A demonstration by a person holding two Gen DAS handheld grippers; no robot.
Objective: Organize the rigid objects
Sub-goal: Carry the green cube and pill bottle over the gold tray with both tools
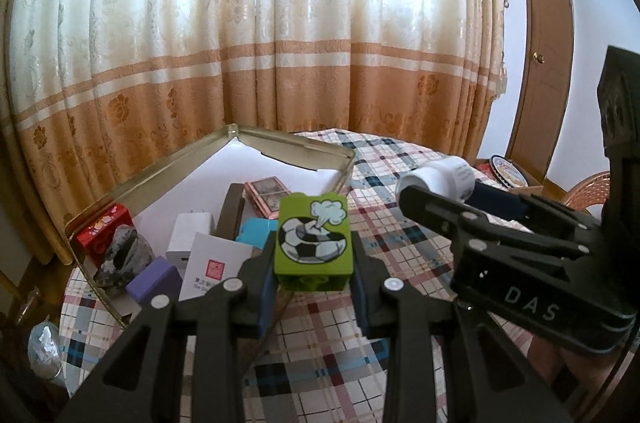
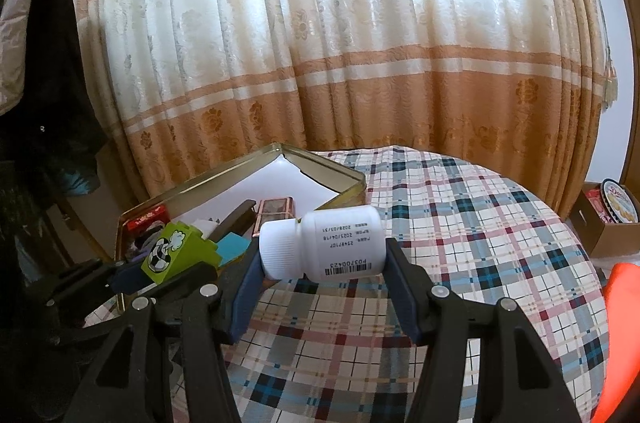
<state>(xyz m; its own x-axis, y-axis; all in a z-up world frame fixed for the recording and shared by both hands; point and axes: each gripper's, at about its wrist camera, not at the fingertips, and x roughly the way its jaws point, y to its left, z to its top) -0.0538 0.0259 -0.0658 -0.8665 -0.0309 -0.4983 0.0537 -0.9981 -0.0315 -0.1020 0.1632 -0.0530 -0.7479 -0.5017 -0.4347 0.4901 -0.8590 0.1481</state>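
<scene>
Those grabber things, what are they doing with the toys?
A person is tidying small things into a tin on a checked table. The left gripper is holding a green block with a football picture. The right gripper is holding a white bottle on its side. Both are held above the table beside the tin, not yet put in.

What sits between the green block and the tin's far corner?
Left wrist view: a pink case, then bare white liner, lie between the green block and the tin corner.

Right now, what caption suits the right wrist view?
Right gripper holds a white bottle sideways above the plaid tablecloth.
</scene>
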